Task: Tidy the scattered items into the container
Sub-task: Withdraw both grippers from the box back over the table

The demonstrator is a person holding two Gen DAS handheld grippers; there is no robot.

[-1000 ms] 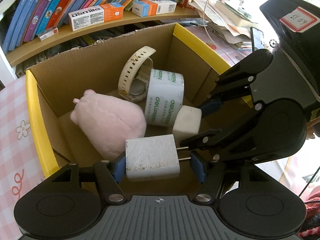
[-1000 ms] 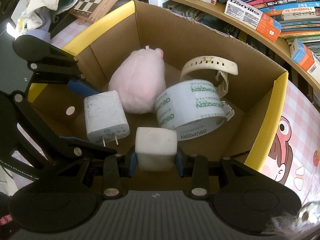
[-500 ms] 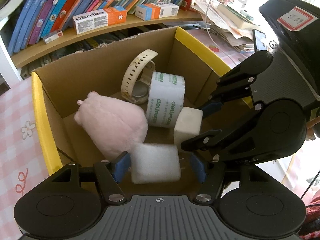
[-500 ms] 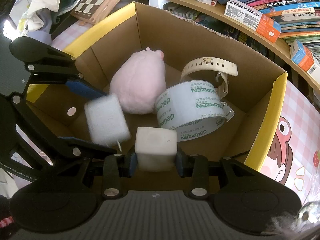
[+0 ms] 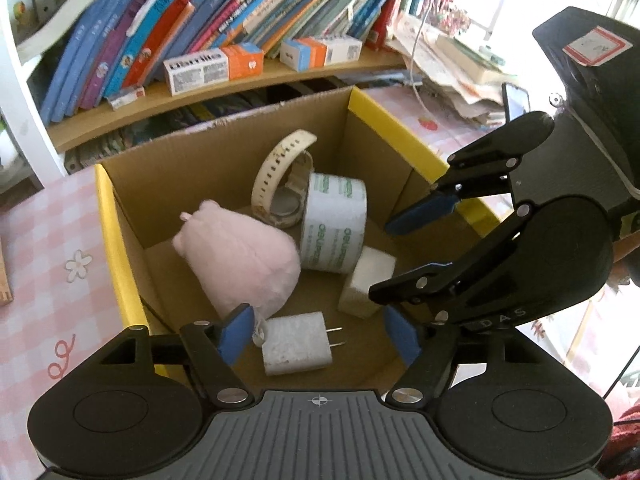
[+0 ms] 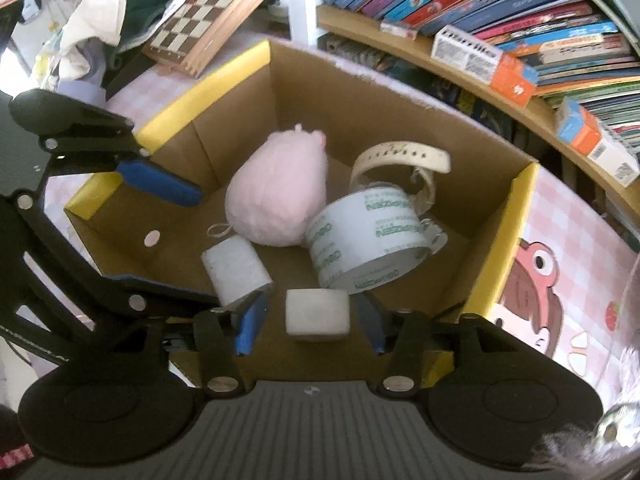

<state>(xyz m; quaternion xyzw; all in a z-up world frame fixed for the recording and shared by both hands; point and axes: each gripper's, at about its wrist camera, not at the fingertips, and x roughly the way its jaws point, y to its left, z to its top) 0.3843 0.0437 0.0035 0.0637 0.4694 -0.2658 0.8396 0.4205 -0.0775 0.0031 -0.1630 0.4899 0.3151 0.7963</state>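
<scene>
Both tools are hanging over an open cardboard box [image 5: 188, 184] with yellow-edged flaps, which is sitting on a table [image 5: 44, 264] covered in a pink checked cloth. The left tool [image 5: 318, 334] is standing with its blue-padded fingers [image 5: 236, 334] spread apart, gripping nothing; a white plug adapter [image 5: 296, 342] is lying on the box floor below the gap between them, its two prongs pointing right. The right tool [image 6: 310, 320] is likewise standing with its fingers apart, and a white block [image 6: 318, 314] is sitting between them without either pad visibly pressing on it; whether it is resting on the box floor cannot be told from the right wrist view, though in the left wrist view the same block is lying low in the box, just right of the adapter. In that view the right tool is reaching in from the right, its upper blue pad over the right wall of the box. Farther in, a pink plush toy [image 5: 240, 256] is filling the left part of the floor, touching a roll of tape [image 5: 334, 226] with green lettering that is standing on edge beside it. A cream watch [image 5: 280, 184] with a perforated strap is leaning behind the roll, near the far wall. Beyond the box, a wooden shelf [image 5: 248, 84] is carrying slanted books and small cartons. In the right wrist view a folded chessboard [image 6: 208, 20] is lying on the far left, beside a heap of cloth.
</scene>
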